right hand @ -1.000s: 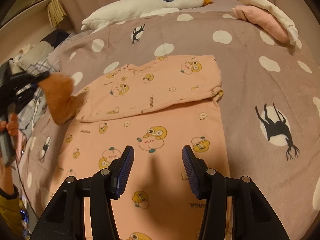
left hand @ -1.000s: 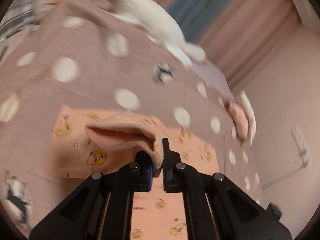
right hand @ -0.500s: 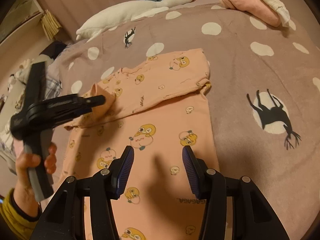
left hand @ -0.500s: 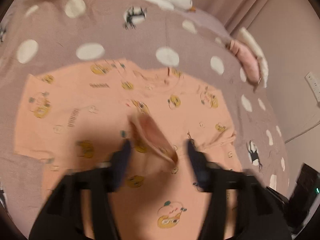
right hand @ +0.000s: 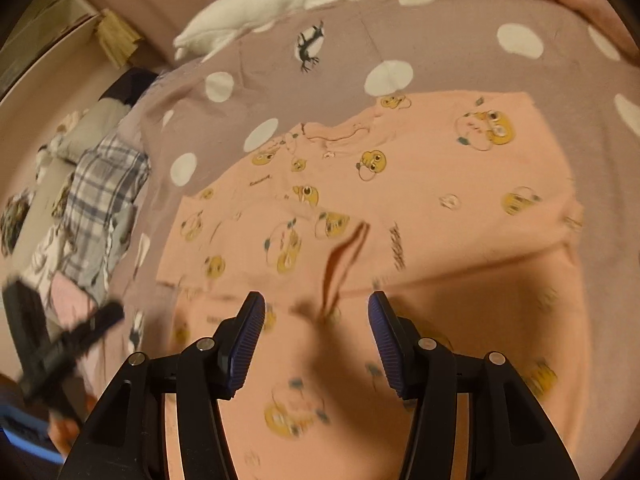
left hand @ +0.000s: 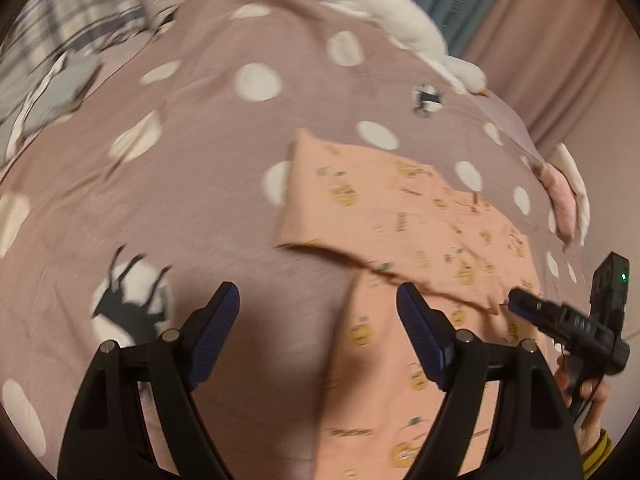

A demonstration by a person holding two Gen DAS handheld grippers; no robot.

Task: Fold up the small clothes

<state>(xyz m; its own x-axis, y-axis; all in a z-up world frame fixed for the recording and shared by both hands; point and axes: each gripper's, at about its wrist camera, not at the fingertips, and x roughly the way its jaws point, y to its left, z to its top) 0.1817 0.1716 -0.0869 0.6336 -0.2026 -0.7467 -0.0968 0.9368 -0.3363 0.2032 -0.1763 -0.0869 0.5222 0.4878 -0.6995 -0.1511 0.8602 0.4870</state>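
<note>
While the left tongs (left hand: pixel 318 312) hang with jaws wide and widening further, nothing sits between their blue pads (left hand: pixel 218 320); they hover over the bare spotted bedspread (left hand: pixel 180 184) just beside the garment's edge. In the left wrist view the pink pyjama top (left hand: pixel 420 216) lies flat on the bed to the right of those pads, a sleeve folded across its body so that a dark fold line runs along its lower edge. At the far right the right tongs (left hand: pixel 520 300) reach in over the cloth, held by a hand (left hand: pixel 584 392). A white goose plush (left hand: pixel 380 12) lies at the head of the bed.

From the right wrist view the right tongs (right hand: pixel 316 320) are spread and easing slightly wider, empty, poised over the middle of the pink pyjama top (right hand: pixel 440 184). A narrow cuff or flap (right hand: pixel 344 256) stands up from the cloth just ahead of the pads, blurred, so I cannot tell whether it has settled. The left tongs (right hand: pixel 108 316) show as a dark smear at the lower left, beside a checked garment (right hand: pixel 100 196) off the bedspread.

My judgement: the sleeve fold is laid and the next grasp is being lined up. To do it well, flatten that raised flap first, then pinch both layers at the hem with each pair level, so the fold stays square.
</note>
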